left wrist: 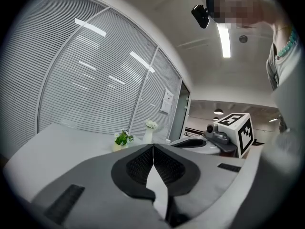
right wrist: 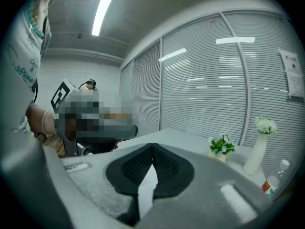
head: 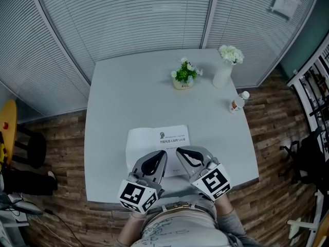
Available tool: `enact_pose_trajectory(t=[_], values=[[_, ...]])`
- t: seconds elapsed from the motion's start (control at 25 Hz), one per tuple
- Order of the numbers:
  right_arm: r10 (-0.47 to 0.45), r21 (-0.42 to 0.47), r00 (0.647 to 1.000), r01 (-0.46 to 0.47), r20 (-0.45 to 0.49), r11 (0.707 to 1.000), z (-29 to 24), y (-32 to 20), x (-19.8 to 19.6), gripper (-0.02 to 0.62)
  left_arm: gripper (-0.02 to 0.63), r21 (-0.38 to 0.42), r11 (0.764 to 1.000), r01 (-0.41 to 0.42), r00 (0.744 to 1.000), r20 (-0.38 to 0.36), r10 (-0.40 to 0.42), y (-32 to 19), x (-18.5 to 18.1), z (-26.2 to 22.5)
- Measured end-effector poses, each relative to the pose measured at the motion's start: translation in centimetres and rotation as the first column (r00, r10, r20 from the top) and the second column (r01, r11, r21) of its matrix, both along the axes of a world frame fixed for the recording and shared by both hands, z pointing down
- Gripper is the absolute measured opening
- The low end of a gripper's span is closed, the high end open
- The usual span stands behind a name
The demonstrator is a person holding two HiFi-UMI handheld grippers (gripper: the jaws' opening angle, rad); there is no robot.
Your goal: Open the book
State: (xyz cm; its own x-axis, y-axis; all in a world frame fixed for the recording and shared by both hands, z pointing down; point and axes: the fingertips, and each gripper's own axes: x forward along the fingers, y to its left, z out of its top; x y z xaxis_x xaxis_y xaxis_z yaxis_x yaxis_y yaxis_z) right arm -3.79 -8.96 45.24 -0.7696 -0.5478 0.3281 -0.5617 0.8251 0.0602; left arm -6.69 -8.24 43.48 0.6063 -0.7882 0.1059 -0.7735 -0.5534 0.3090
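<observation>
Light grey square worktop [head: 113, 112], seen from the head view, blinds behind it.

White thin paper book [head: 141, 140] lies flat at 6 o'clock, close to the near edge, so both tools can reach it. Dark print sits on its right half and the left half is blank. This could be a closed cover or an opened spread at a title page; can't settle which.

Left grey hand-held gripper [head: 162, 156] hangs over the book's near part. Its own view shows the jaws fully together, ribbed pads meeting, nothing between them. Right grey hand-held gripper [head: 180, 152] is just beside it at the left one's 3 o'clock, also shut and empty, and tilted down a bit more. The tips sit close together above the page. Probably they are closed so the thin tips can get at a page edge, or are simply parked there.

White tapered vase with white flowers [head: 223, 75] is at 1 o'clock. Small green potted plant [head: 184, 76] is at 12 o'clock. Small clear bottle, white cap [head: 238, 102], is at 2 o'clock. All three stand far from the book, so the near side is left as working space.
</observation>
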Motion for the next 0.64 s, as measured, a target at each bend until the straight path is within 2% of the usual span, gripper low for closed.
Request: enact_pose_trajectory(t=[0.2,0.4,0.64], values=[[0.006,0.0,1.0,-0.006,-0.004,1.0,0.04,-0.2,0.17,0.002,0.0,-0.009,1.0,0.002,1.0,-0.007,-0.002,-0.09,-0.05,0.23],[-0.008,-0.006,1.0,0.008,-0.013,1.0,0.39,0.08,0.1,0.002,0.0,-0.025,1.0,0.003,1.0,0.025,-0.003,0.12,-0.02,0.77],[-0.018,-0.014,1.0,0.017,-0.019,1.0,0.71,0.09,-0.3,0.002,0.0,-0.034,0.999,0.003,1.0,0.005,-0.003,0.05,-0.31,0.9]])
